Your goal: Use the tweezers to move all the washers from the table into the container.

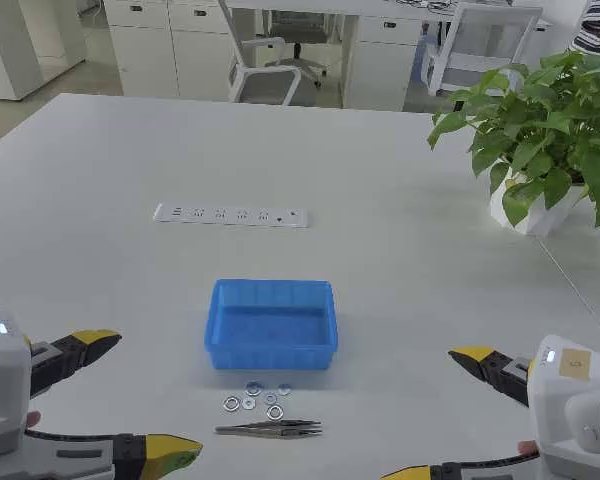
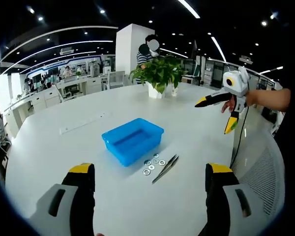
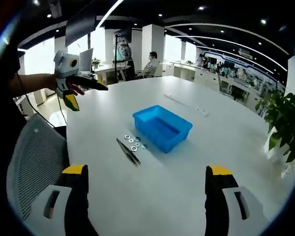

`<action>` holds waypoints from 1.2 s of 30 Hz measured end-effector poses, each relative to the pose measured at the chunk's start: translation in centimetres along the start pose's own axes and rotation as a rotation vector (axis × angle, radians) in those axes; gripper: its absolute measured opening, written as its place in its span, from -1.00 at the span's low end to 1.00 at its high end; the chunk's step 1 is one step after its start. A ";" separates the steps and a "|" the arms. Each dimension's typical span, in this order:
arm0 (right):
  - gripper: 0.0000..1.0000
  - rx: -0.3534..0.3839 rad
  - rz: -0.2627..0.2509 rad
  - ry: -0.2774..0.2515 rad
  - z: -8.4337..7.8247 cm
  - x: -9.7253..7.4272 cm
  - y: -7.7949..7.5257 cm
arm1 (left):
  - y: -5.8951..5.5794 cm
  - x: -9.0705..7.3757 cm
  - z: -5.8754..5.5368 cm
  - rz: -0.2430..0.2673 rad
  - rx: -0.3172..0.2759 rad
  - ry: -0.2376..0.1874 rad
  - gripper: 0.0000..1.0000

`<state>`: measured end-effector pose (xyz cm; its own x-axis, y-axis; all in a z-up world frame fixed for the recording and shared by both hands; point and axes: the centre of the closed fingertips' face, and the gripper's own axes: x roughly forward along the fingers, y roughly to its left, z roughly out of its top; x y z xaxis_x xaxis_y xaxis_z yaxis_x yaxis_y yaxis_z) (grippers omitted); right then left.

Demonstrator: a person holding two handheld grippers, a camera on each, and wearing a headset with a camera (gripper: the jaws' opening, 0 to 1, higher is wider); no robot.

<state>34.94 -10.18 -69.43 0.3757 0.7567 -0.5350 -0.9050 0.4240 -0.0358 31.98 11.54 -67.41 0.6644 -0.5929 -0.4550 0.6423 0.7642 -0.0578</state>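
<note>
a small cluster of flat silver metal washers [image 1: 255, 396] lies on the white table [image 1: 400, 200], just in front of the shallow blue plastic container [image 1: 270, 356], so each carry should be short; the slim steel tweezers [image 1: 270, 428] lie just beside them, untouched. left gripper [image 1: 158, 392] and right gripper [image 1: 418, 413] flank the work, jaws spread wide, holding nothing, seemingly ready to reach in

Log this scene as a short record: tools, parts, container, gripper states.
grippers: left gripper and right gripper, both open, holding nothing
tweezers: slim metal tweezers lying on white table, ungrasped
washers: small silver metal washers clustered between tweezers and container
container: blue rectangular plastic container, no washers seen inside
other: white power strip; green potted plant
</note>
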 end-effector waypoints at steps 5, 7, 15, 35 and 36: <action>1.00 -0.002 0.003 0.008 -0.3 0.0 0.0 | 0.0 0.1 -0.1 0.002 -0.002 -0.002 0.98; 1.00 -0.002 0.003 0.008 -0.3 0.0 0.0 | -0.1 0.2 -0.1 0.000 0.001 0.000 0.98; 1.00 -0.012 0.007 0.006 -0.2 0.0 0.1 | -0.3 0.3 -0.1 -0.007 0.010 0.004 0.98; 1.00 -0.019 0.008 -0.003 0.0 0.0 0.1 | -0.4 0.4 0.1 -0.010 0.020 0.000 0.97; 1.00 -0.019 0.009 -0.003 0.0 0.0 0.1 | -0.3 0.4 0.1 -0.010 0.020 0.001 0.97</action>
<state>34.89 -10.11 -69.44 0.3684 0.7618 -0.5328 -0.9118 0.4080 -0.0470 32.05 11.03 -67.47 0.6578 -0.6001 -0.4552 0.6563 0.7532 -0.0445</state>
